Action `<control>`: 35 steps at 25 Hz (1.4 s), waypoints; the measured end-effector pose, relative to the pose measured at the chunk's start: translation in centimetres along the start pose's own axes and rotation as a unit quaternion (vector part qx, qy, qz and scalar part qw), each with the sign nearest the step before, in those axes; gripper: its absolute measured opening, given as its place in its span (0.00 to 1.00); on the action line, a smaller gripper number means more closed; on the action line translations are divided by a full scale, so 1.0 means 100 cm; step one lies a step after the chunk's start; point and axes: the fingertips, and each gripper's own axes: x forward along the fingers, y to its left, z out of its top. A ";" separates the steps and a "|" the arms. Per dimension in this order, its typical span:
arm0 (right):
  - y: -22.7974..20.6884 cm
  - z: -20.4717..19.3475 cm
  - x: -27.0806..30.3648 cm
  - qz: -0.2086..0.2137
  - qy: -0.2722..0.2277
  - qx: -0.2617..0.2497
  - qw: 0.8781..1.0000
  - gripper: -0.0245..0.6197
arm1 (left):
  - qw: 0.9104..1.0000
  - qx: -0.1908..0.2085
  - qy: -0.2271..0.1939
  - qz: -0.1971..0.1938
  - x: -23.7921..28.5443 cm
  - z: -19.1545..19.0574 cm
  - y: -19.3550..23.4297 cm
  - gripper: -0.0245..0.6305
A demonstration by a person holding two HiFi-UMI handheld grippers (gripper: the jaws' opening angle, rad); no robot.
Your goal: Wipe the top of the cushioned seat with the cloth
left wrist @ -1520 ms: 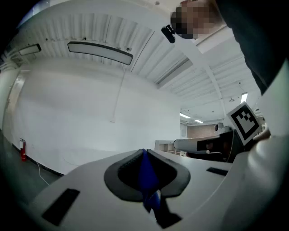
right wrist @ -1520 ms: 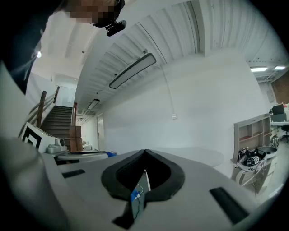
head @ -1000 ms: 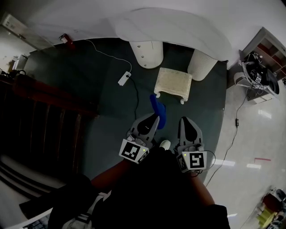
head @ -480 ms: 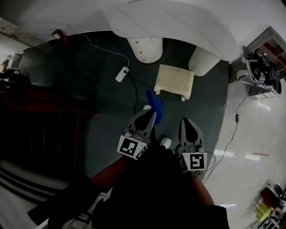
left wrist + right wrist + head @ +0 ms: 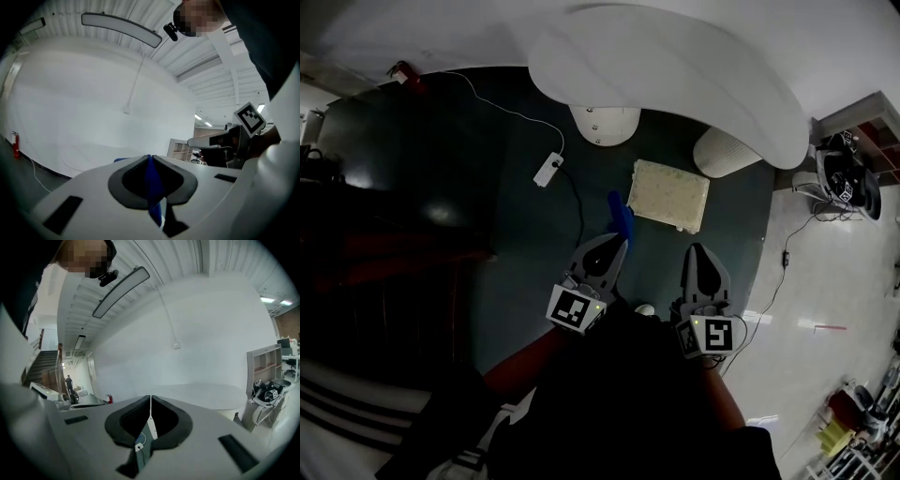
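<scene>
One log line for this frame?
left claw: shut on cloth | right claw: shut, empty | cloth: left of seat, not on it

Dark carpet (image 5: 497,246) with a cushioned seat (image 5: 667,195), a white power strip (image 5: 547,171) and two white pedestals (image 5: 605,124) on it.

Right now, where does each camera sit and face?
Head view: on the person's head, facing steeply down at the cushioned seat, left gripper, right gripper, forearm.
Left gripper view: on that gripper, facing the white wall; jaws shut on the blue cloth.
Right gripper view: same wall; jaws shut, empty.
Shared: head and left views show the cloth.
</scene>
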 end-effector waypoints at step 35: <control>-0.204 -0.050 0.226 0.008 0.056 0.064 0.996 0.10 | 0.987 0.033 0.154 0.016 0.232 -0.152 0.130 0.09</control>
